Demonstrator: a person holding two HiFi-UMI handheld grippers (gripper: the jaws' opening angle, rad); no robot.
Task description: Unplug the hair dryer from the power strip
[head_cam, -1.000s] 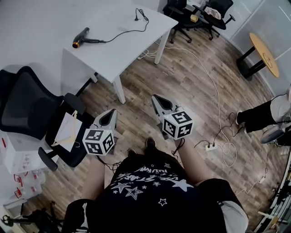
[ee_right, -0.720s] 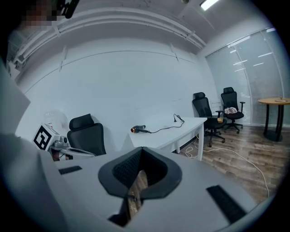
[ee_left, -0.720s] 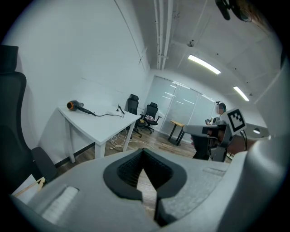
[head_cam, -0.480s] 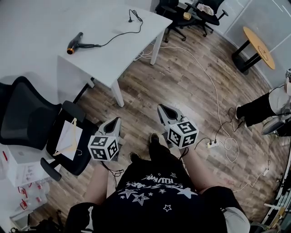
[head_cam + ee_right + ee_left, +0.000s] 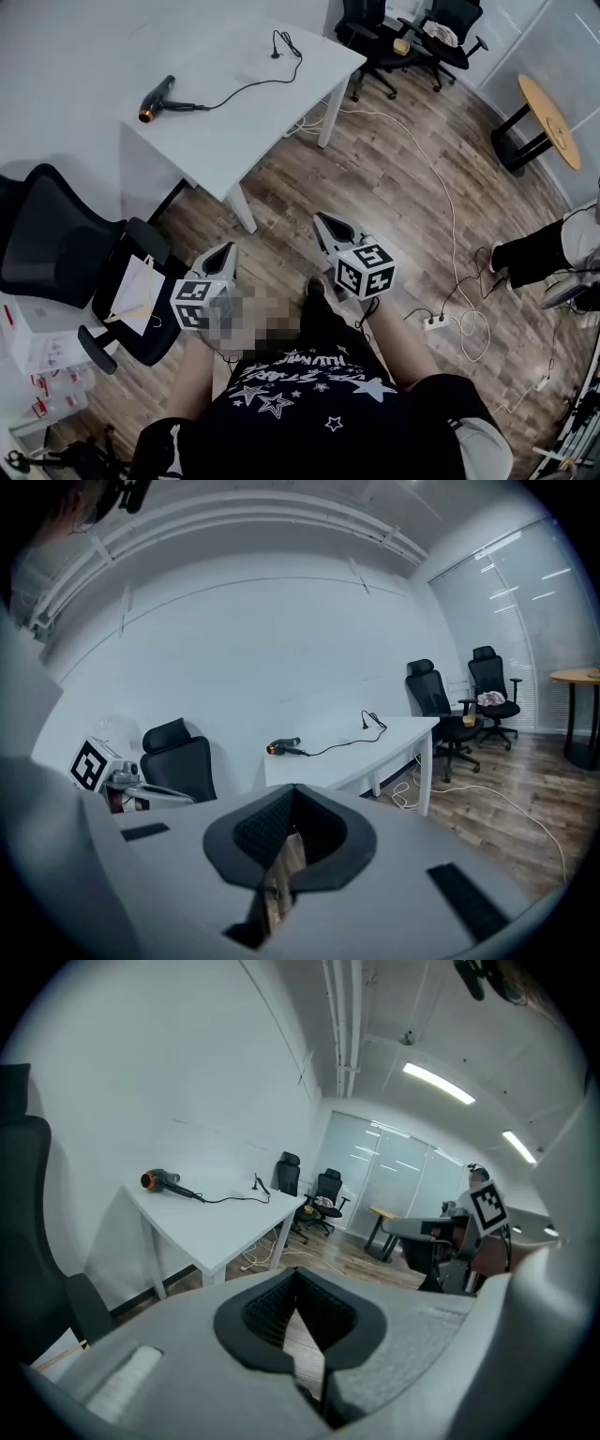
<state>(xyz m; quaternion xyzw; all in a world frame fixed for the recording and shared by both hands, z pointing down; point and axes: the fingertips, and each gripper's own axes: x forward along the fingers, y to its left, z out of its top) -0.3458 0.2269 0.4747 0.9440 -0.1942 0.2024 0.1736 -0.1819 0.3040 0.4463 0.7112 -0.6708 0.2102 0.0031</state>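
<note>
The black hair dryer [image 5: 155, 100] with an orange nozzle lies on the white table [image 5: 253, 103]. Its cord runs across the top to the plug [image 5: 278, 41], which lies loose near the table's far edge. A white power strip [image 5: 434, 323] sits on the wooden floor at the right, far from the table. My left gripper [image 5: 228, 247] and right gripper [image 5: 322, 217] hang over the floor in front of the person, well short of the table, both shut and holding nothing. The left gripper view shows the dryer [image 5: 159, 1180] beyond its gripper [image 5: 298, 1279]. The right gripper view shows the dryer [image 5: 281, 747] beyond its gripper [image 5: 292, 794].
A black office chair [image 5: 56, 244] with papers on its seat stands at the left. Two more chairs [image 5: 375, 28] stand behind the table. A white cable [image 5: 450, 197] snakes over the floor to the strip. A round wooden table [image 5: 548, 108] and another person's legs [image 5: 534, 246] are at the right.
The view has swayed as the person steps, and both grippers have shifted slightly with it. Their jaws stay shut, and the dryer and its plug lie as before.
</note>
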